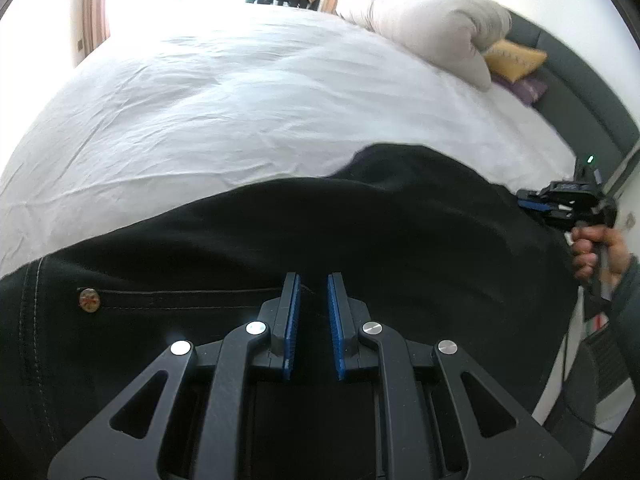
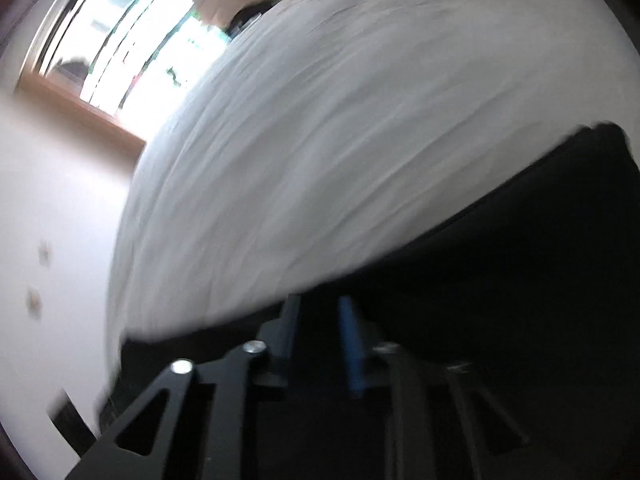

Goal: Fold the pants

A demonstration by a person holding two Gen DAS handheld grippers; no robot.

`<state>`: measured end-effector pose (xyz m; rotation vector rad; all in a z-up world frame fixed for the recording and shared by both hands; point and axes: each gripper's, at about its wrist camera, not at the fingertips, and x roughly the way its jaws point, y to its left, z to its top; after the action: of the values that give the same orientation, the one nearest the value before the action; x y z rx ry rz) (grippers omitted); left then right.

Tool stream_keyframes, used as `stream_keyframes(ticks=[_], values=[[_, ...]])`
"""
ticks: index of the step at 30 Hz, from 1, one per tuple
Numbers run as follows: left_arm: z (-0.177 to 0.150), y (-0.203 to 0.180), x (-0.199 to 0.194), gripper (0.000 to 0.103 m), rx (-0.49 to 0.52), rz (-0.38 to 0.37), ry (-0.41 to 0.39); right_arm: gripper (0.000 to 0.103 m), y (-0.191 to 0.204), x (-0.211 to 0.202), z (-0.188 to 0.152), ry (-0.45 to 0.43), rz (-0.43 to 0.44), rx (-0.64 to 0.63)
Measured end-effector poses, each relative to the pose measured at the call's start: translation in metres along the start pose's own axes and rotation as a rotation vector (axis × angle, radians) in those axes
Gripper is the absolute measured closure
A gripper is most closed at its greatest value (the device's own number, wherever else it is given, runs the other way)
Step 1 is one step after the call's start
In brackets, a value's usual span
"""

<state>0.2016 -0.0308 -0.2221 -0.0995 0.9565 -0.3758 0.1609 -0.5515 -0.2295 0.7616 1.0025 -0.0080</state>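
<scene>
A wide bed (image 1: 248,92) with a wrinkled white sheet fills most of both views. Black pants (image 1: 360,232) lie across its near edge, spread sideways from the left of the left wrist view to the right, where the cloth reaches the bed's side. A rolled beige duvet (image 1: 432,24) sits at the far right of the bed against a dark grey headboard (image 1: 580,92), with a yellow pillow (image 1: 516,60) beside it and a purple pillow (image 1: 528,88) just under that. A bright window (image 2: 132,40) stands beyond the bed.

No container shows, and no writing can be read. A small round metal rivet (image 1: 89,300) sits on the pants at the end of a stitched pocket line, near a row of pale stitching.

The left gripper (image 1: 313,280) lies low over the pants near that pocket line, its blue pads a narrow gap apart, with dark cloth between them; whether they pinch it cannot be told. The right gripper (image 1: 528,202) meets the far right edge of the pants, and the person's right hand (image 1: 592,252) wraps its handle, knuckles toward the camera. In the blurred right wrist view the right gripper (image 2: 320,308) tilts over the pants (image 2: 500,280), fingers slightly apart; its hold cannot be told.
</scene>
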Motion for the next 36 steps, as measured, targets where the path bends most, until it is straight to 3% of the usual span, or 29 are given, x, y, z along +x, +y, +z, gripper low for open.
stream_keyframes(ticks=[3,5,6,7,9,11,13,15,16,17,18,19,21,24,27,29,30,33,34,36], values=[[0.0,0.0,-0.006,0.089,0.018,0.03,-0.015,0.094,-0.017,-0.018,0.018,-0.076,-0.129,0.098],[0.0,-0.001,-0.017,0.089,0.023,0.059,-0.044,0.085,0.014,-0.031,0.016,-0.099,-0.157,-0.019],[-0.001,-0.002,-0.026,0.089,0.032,0.052,-0.071,0.076,0.041,-0.035,0.008,-0.091,-0.097,-0.095],[-0.002,-0.003,-0.031,0.089,0.045,0.054,-0.088,0.058,0.073,-0.034,-0.005,-0.058,-0.004,-0.169],[-0.007,-0.004,-0.044,0.089,0.075,0.075,-0.104,0.048,0.129,-0.024,-0.033,0.028,0.142,-0.314],[-0.013,-0.001,-0.051,0.089,0.085,0.076,-0.106,0.048,0.19,-0.001,-0.068,0.129,0.244,-0.472],[-0.022,0.004,-0.054,0.089,0.092,0.112,-0.093,0.048,0.235,0.033,-0.099,0.25,0.32,-0.551],[-0.029,0.021,-0.051,0.089,0.047,0.12,-0.064,0.048,0.256,0.069,-0.124,0.36,0.321,-0.594],[-0.034,0.032,-0.049,0.089,0.012,0.109,-0.048,0.048,0.263,0.095,-0.13,0.409,0.269,-0.606],[-0.037,0.04,-0.047,0.089,-0.009,0.091,-0.045,0.05,0.262,0.112,-0.132,0.421,0.219,-0.598],[-0.041,0.047,-0.047,0.089,-0.029,0.063,-0.051,0.06,0.259,0.124,-0.127,0.42,0.214,-0.566],[-0.045,0.053,-0.051,0.089,-0.042,0.048,-0.058,0.073,0.253,0.131,-0.115,0.398,0.246,-0.502],[-0.048,0.055,-0.055,0.089,-0.028,0.05,-0.066,0.084,0.232,0.135,-0.076,0.304,0.235,-0.333],[-0.047,0.053,-0.057,0.089,-0.02,0.059,-0.067,0.083,0.208,0.13,-0.044,0.177,0.121,-0.236],[-0.044,0.047,-0.062,0.089,-0.012,0.086,-0.088,0.06,0.215,0.1,-0.051,0.148,0.144,-0.251],[-0.044,0.047,-0.065,0.089,-0.013,0.1,-0.102,0.046,0.233,0.081,-0.076,0.165,0.273,-0.299],[-0.044,0.048,-0.062,0.089,-0.014,0.108,-0.095,0.042,0.243,0.077,-0.093,0.196,0.301,-0.342],[-0.045,0.052,-0.059,0.089,-0.024,0.116,-0.079,0.042,0.237,0.088,-0.11,0.224,0.244,-0.381],[-0.044,0.052,-0.057,0.089,-0.021,0.116,-0.08,0.056,0.218,0.095,-0.111,0.227,0.223,-0.332],[-0.045,0.05,-0.057,0.089,-0.008,0.126,-0.073,0.086,0.179,0.09,-0.105,0.214,0.279,-0.238]])
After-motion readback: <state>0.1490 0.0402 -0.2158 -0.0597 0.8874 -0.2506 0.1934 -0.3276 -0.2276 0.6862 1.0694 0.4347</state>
